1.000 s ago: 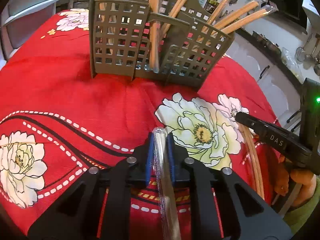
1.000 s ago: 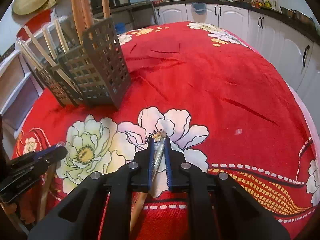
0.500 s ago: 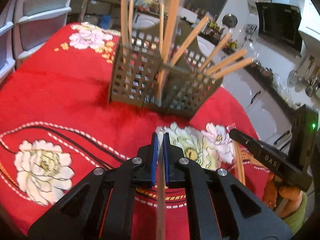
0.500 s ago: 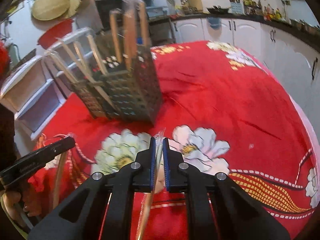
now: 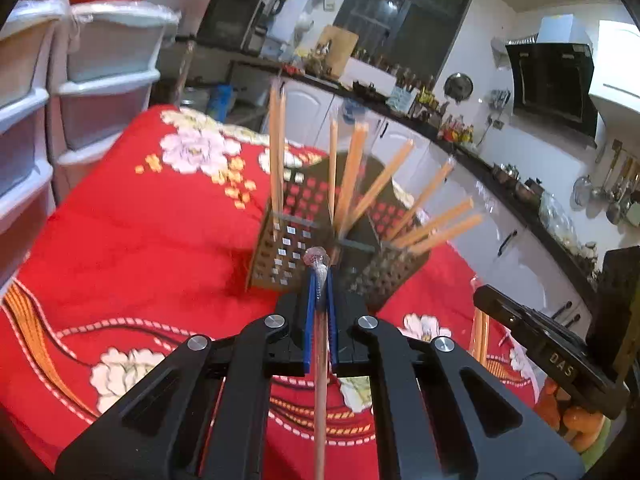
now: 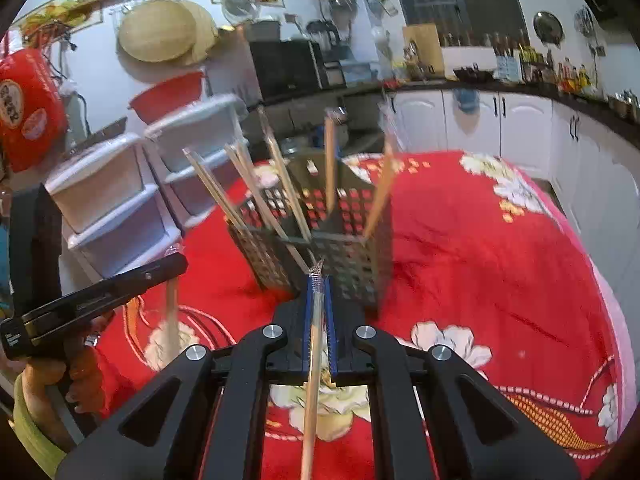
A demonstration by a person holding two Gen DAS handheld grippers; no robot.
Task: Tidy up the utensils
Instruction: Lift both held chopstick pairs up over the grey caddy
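Observation:
A dark perforated utensil caddy (image 5: 280,248) (image 6: 352,240) stands on the red flowered tablecloth and holds several plastic-wrapped wooden chopstick pairs (image 5: 352,176) (image 6: 280,176) that stick up and lean outward. My left gripper (image 5: 319,280) is shut on a wrapped chopstick pair (image 5: 320,380), raised above the table in front of the caddy. My right gripper (image 6: 318,284) is shut on another wrapped chopstick pair (image 6: 312,380), also raised, in front of the caddy's other side. Each gripper shows at the edge of the other's view, the right gripper (image 5: 480,296) and the left gripper (image 6: 176,264).
The round table (image 6: 500,248) carries a red cloth with white flowers. White plastic drawer units (image 5: 80,80) (image 6: 120,184) stand beside the table. Kitchen counters and white cabinets (image 6: 500,120) run behind it.
Both grippers have lifted off the tablecloth with their chopstick pairs and tilted up, so the caddy now sits lower and farther in both views.

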